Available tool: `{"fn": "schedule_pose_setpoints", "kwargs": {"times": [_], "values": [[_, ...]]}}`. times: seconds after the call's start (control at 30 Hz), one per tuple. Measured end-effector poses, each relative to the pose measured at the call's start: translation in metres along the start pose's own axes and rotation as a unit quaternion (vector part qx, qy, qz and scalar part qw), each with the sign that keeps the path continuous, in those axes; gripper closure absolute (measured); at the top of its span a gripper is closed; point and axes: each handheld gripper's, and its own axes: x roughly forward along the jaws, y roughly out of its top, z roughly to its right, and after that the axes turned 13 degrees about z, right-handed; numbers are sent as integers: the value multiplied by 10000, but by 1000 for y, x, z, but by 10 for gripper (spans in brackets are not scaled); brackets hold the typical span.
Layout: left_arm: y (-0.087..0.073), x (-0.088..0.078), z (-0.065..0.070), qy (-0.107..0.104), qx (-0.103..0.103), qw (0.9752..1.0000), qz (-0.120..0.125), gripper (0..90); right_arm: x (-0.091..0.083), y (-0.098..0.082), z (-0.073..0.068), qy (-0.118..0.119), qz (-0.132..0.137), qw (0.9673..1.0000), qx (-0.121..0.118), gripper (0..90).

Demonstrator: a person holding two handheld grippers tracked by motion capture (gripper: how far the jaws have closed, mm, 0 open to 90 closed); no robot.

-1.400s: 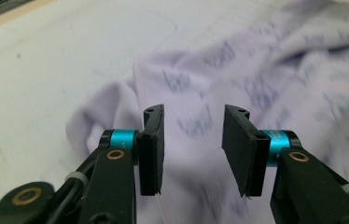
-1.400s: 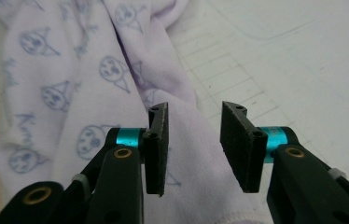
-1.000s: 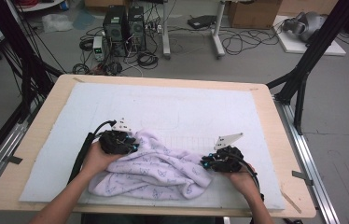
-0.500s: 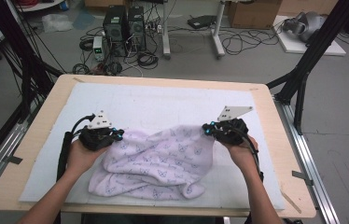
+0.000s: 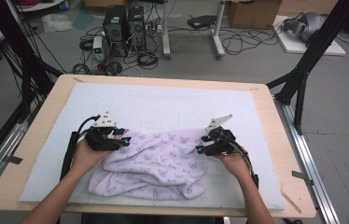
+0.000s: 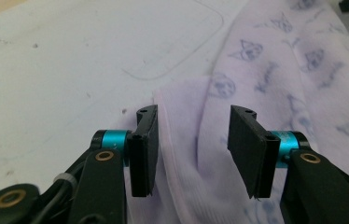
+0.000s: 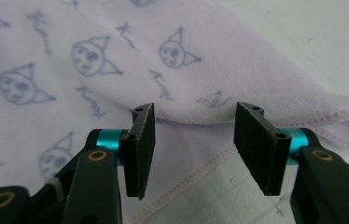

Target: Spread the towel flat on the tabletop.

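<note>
One cloth, two grippers, one padded table

On the table [image 5: 275, 116] lies one white mat [image 5: 172, 105] bearing a single lilac printed cloth [image 5: 158, 163]. Two hand-held grippers work it: the left gripper [image 5: 123, 139] at the cloth's 10 o'clock corner, the right gripper [image 5: 199, 149] at its 2 o'clock corner. Beyond the table, toward 12 o'clock, two dark computer towers [image 5: 125, 25] stand on the floor, with one cardboard box [image 5: 252, 13] further toward 1 o'clock.

The lilac cloth [image 7: 116, 56] carries a repeated cursive word beside cartoon faces. It looks like "Kuromi", but the letters are too blurred to be sure.
</note>
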Motion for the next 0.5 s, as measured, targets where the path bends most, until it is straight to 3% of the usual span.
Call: {"fn": "schedule_pose_setpoints", "kwargs": {"times": [0.1, 0.2, 0.27, 0.37, 0.5], "values": [[-4, 14, 0, -11, 87, 9997, -232, 590, 10, -2, 0, -90, -200, 9998, -13, 475], [-11, 24, 1, -172, 164, 9982, -544, 763, 12, -4, 1, -112, -99, 9999, -54, 547], [-11, 25, 2, -193, 182, 9982, -546, 826, 13, -5, 0, -67, -60, 10000, 8, 660], [-11, 23, 1, -243, 142, 9982, -531, 838, 12, -6, -2, 59, 47, 9999, -71, 814], [-7, 15, 3, -195, 200, 9987, -428, 849, 7, -12, -3, 143, 225, 9996, -19, 843]]}}
